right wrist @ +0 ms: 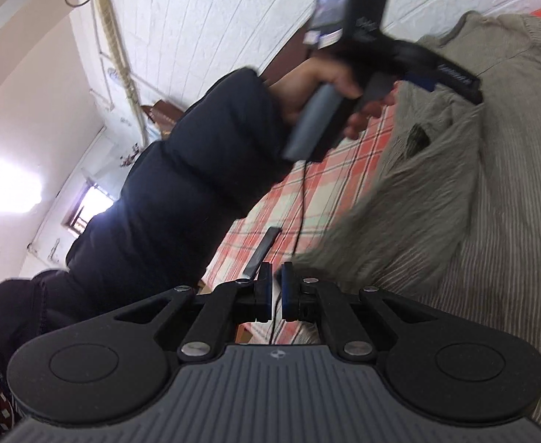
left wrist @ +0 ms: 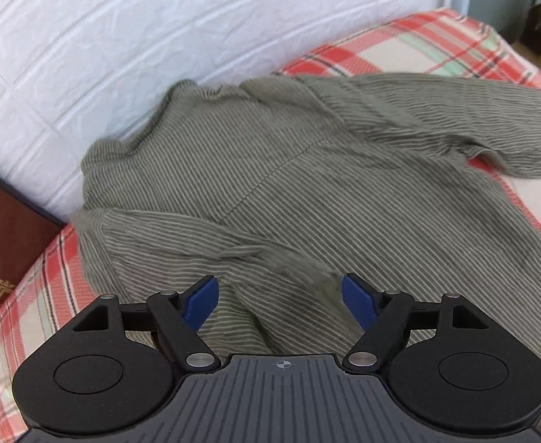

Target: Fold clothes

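One grey-green striped shirt point(left wrist: 270, 170) is lying spread on the red plaid bedsheet point(left wrist: 410, 48) just ahead of the left gripper point(left wrist: 280, 302), whose blue pads point(left wrist: 204, 301) are standing wide apart over a bunched sleeve, gripping nothing. The right gripper point(right wrist: 277, 297) is hovering with its jaws nearly closed on nothing, the shirt lying to its right. Ahead of it, one dark-sleeved arm point(right wrist: 182, 192), one hanging black cable point(right wrist: 300, 214) and one flat dark phone-like object point(right wrist: 262, 249) on the sheet are crowding the view.

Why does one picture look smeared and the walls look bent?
Right wrist view: motion blur smears the striped shirt and the left gripper, and a window glares white at the left edge. Left wrist view: much sharper, with only slight blur on the shirt's folds. In both, the fisheye lens curves the white brick wall and the plaid bedsheet.
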